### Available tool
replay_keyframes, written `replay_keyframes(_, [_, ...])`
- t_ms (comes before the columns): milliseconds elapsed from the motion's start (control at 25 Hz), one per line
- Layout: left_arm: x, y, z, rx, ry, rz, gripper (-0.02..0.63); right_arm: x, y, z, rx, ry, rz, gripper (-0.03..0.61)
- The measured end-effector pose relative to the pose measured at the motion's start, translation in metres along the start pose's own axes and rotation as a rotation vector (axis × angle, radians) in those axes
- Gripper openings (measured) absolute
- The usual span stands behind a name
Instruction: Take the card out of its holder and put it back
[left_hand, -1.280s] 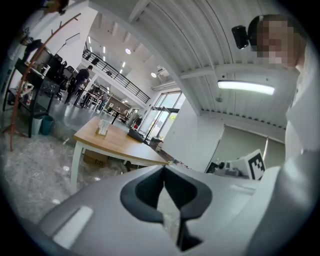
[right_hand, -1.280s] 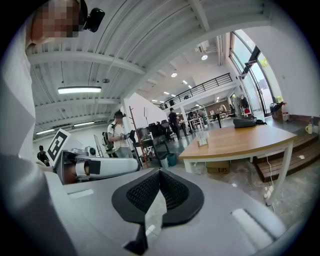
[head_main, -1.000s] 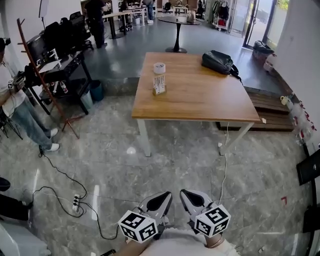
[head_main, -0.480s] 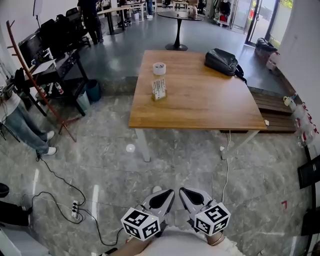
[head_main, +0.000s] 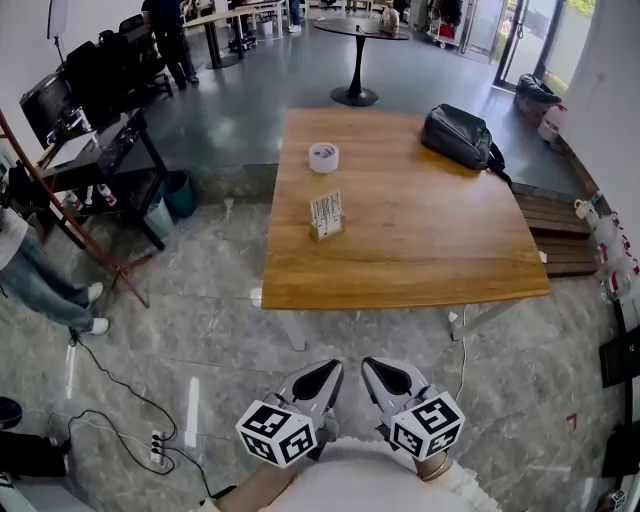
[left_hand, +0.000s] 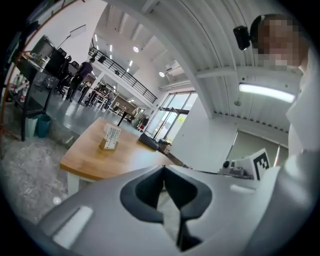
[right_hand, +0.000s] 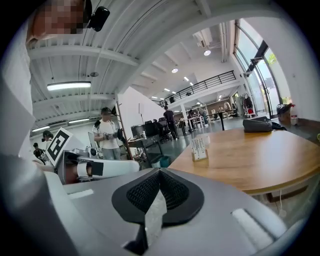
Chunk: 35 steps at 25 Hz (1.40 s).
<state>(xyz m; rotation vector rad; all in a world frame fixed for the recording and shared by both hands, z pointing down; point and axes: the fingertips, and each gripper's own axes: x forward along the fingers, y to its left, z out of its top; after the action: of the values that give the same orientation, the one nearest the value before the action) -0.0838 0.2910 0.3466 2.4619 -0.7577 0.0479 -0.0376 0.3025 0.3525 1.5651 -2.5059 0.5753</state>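
Cables snake across the stone floor at left, below a bystander at the room's edge, as an operator stands short of a wooden table with two hand-held claws kept close to the body. Left gripper is pinched fully closed with nothing between its jaws. Beyond it, on the near-left part of the tabletop and well apart from both tools, the card stands upright in its holder, untouched; a roll of tape lies farther back. Right gripper, just beside its twin, is likewise clamped together and empty. A black bag rests at the table's far right corner. The removal appears not yet begun. Trouble looks likeliest at the pull: the small holder seems light and unfixed, so tugging the card with one claw while nothing steadies the base could drag or topple it toward the near edge. Reaching in with jaws unopened would simply knock the card over.
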Motion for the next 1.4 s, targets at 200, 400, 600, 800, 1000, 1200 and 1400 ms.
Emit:
replay_keyframes(200, [0.040, 0.031, 0.009, -0.014, 0.050, -0.011, 0.006, 0.042, -0.026, 0.015, 0.059, -0.009, -0.019, -0.003])
replay_keyframes(400, [0.076, 0.064, 0.034, -0.003, 0.048, 0.009, 0.006, 0.084, -0.055, 0.030, 0.073, 0.005, 0.011, -0.003])
replay_keyframes(600, [0.117, 0.105, 0.075, -0.003, -0.001, 0.071, 0.006, 0.130, -0.097, 0.056, 0.040, 0.023, 0.049, -0.003])
replay_keyframes(800, [0.160, 0.135, 0.108, -0.006, -0.042, 0.119, 0.006, 0.167, -0.142, 0.083, 0.040, 0.035, 0.115, -0.003])
replay_keyframes(1000, [0.201, 0.158, 0.127, -0.040, -0.066, 0.174, 0.006, 0.199, -0.183, 0.102, 0.025, 0.068, 0.183, -0.003])
replay_keyframes(1200, [0.225, 0.172, 0.127, -0.068, -0.065, 0.211, 0.006, 0.227, -0.211, 0.108, 0.018, 0.101, 0.235, -0.003])
replay_keyframes(1400, [0.234, 0.188, 0.130, -0.070, -0.057, 0.221, 0.006, 0.243, -0.219, 0.108, -0.006, 0.130, 0.268, -0.003])
